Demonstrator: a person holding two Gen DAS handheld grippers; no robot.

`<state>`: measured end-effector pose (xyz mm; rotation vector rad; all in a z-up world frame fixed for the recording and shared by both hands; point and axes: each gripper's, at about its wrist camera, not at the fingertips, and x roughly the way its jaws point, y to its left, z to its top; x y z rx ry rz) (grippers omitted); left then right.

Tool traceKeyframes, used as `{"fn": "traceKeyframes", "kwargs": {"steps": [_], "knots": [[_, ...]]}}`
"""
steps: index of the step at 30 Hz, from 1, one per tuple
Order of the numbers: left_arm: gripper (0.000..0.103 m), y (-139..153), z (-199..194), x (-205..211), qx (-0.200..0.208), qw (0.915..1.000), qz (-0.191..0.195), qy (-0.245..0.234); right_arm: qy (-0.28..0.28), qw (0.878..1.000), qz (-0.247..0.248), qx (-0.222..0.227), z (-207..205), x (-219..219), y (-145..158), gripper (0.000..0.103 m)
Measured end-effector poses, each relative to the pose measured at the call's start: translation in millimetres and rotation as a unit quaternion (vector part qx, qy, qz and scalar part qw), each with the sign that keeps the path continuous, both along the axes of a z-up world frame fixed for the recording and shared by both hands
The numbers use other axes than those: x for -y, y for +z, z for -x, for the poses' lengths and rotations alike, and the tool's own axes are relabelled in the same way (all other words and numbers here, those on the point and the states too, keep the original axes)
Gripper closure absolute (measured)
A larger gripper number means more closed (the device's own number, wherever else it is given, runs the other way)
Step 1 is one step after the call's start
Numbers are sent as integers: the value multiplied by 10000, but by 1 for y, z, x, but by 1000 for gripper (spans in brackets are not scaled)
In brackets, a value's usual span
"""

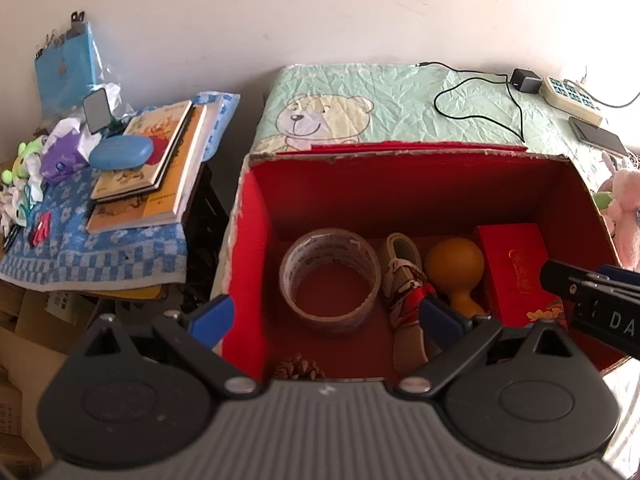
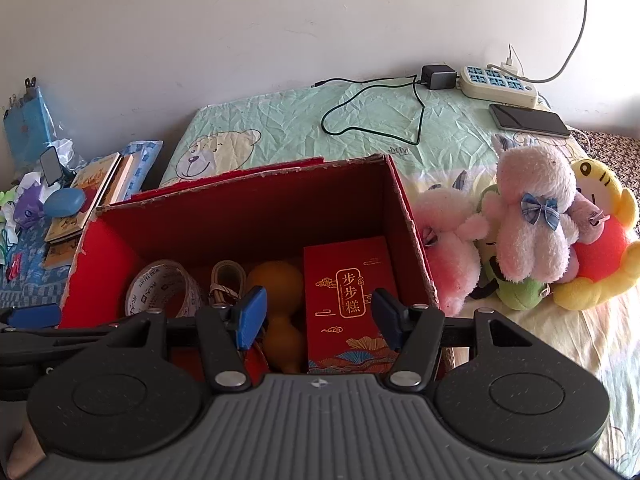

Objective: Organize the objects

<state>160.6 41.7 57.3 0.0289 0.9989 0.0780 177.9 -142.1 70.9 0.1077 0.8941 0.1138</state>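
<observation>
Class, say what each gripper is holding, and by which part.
Nothing is held: the left gripper and right gripper hang open and empty above the red box.

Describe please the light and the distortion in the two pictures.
Left wrist view: fisheye bends the red box rim; the far right edge is washed out by glare near the phone. Right wrist view: daylight is even, the gold print on the red gift box reads sharp, and corners vignette black.

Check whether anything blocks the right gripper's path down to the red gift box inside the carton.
Nothing visible does. The right gripper hangs open above the red gift box, and the carton is open-topped. The gourd lies beside the box, not over it.
</observation>
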Motion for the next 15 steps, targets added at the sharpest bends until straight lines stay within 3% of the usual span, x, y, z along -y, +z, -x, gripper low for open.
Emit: {"fn": "traceKeyframes", "kwargs": {"steps": [15], "knots": [[4, -4, -1, -4, -35, 9999, 97, -4, -16, 9992, 385, 34, -6, -11, 0, 40]]}}
